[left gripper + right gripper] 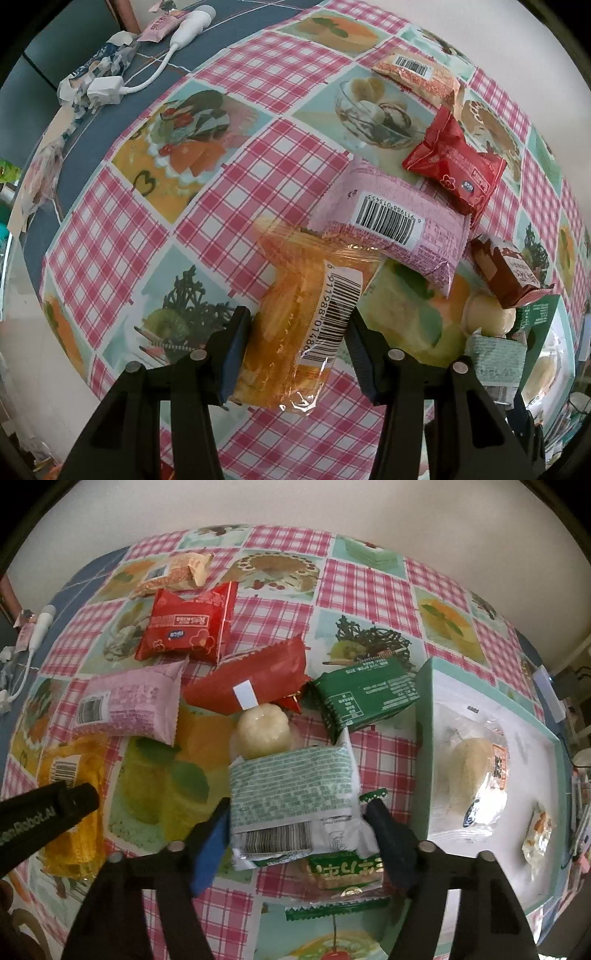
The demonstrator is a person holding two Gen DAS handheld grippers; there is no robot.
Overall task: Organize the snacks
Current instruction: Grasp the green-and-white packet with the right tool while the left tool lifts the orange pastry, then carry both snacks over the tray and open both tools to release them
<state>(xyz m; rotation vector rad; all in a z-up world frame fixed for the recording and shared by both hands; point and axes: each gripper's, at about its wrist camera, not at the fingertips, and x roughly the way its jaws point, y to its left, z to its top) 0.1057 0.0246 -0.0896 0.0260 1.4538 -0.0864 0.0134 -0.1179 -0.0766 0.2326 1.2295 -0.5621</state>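
Crinkly film is what both tools have to deal with. The left tool (295, 350) points down at the surface (229, 184), and its pads sit against the two long sides of the orange pack (295, 332), which lies at the near end of the snack pile, just beside the pink pack (391, 218). It looks gripped, pads pressing the wrapper. That pack seems light and puffy; the cake inside will squash, so a hold across the middle, not on the barcode end, should keep it from swinging.

The right tool (299, 834) straddles the pale green pack (291, 794), which lies on another green-printed pack and just beside the tray (424, 686). Its left pad touches the wrapper; the right pad looks just clear of the crimped edge, so I judge it not yet clamped. The film is slick and the pack soft, and it could slide off the one beneath. Best hold: mid-body, across the short width, clear of the loose sealed ends.

The tray already carries a clear-wrapped bun (472, 775).
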